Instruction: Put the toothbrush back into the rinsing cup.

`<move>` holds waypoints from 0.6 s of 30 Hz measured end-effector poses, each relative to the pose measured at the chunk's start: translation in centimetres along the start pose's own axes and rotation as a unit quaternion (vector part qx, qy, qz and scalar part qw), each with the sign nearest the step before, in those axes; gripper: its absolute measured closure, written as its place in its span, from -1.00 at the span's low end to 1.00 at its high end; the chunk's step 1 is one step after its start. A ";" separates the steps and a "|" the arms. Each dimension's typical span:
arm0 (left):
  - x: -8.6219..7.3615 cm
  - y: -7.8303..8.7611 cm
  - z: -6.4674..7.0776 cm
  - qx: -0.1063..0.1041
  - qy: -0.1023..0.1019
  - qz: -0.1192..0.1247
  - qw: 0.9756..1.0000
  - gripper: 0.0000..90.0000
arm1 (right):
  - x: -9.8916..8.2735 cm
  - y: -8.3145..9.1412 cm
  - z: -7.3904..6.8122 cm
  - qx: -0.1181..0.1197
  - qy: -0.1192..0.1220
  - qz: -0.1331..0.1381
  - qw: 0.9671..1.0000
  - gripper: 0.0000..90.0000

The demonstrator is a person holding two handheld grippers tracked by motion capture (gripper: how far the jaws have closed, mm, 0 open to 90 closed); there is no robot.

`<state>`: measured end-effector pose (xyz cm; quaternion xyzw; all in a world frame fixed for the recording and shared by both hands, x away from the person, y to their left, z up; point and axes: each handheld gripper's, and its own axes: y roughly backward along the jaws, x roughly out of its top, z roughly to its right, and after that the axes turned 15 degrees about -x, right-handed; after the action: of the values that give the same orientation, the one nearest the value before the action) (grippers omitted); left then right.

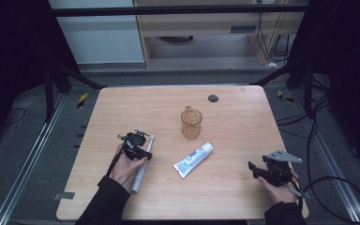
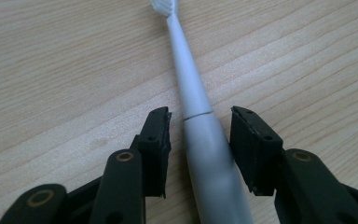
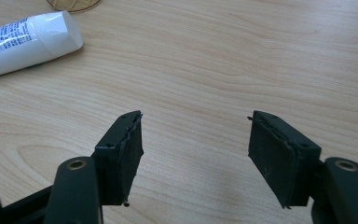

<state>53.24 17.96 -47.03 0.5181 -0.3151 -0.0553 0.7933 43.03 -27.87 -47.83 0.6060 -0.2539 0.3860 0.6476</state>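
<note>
Toothbrush [image 2: 200, 135] lies flat on worktop [image 1: 234, 140]; left gripper [image 2: 200, 140] fingers straddle its handle, apart, for pickup. Right gripper [image 3: 196, 149] fingers apart, idle.

We see a light wooden table [image 1: 243, 126] carrying four things. Near its middle stands an amber see-through plastic mug [image 1: 191, 123]. Just in front of the mug lies a white toothpaste tube [image 1: 193, 160]; well to the mug's left lies a grey electric toothbrush [image 1: 143, 164]. Behind the mug sits a small dark round disc [image 1: 213, 98].
</note>
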 end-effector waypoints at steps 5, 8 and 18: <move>-0.1 -0.1 -0.1 0.002 0.005 -0.001 1.000 0.35 | 0.0 0.0 0.0 0.000 0.000 -0.002 1.000 -0.22; -0.1 0.0 -0.1 0.001 0.010 0.000 1.000 0.37 | 0.0 0.0 0.0 0.001 0.000 -0.002 1.000 -0.22; -0.2 -0.1 0.0 0.006 0.014 0.008 1.000 0.50 | 0.0 0.0 -0.1 0.000 0.001 -0.003 1.000 -0.22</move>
<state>53.07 17.99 -47.16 0.5214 -0.3086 -0.0402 0.7945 43.05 -27.80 -47.86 0.6066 -0.2512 0.3847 0.6488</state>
